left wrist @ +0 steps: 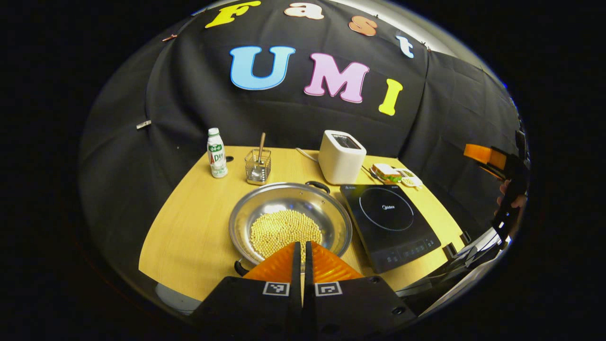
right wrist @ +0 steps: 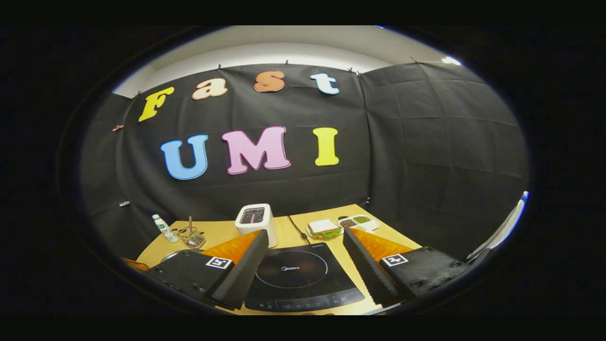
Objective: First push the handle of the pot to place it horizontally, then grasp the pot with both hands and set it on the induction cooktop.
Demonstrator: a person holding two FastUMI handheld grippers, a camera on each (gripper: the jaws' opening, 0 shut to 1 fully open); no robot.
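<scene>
Left gripper view shows the left gripper [left wrist: 303, 246], jaws nearly closed, poised to push the near handle [left wrist: 240, 269] of the pot [left wrist: 290, 222], while the right gripper [right wrist: 303, 248] waits wide open above the induction cooktop [right wrist: 298, 279].

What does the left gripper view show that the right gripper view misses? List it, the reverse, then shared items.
Left gripper view: yellow beans in the round steel pot, left gripper fingers shut. Right gripper view: right gripper fingers spread open, white ceiling strip. Both: white toaster, black induction cooktop, white plastic bottle, wooden table.
</scene>
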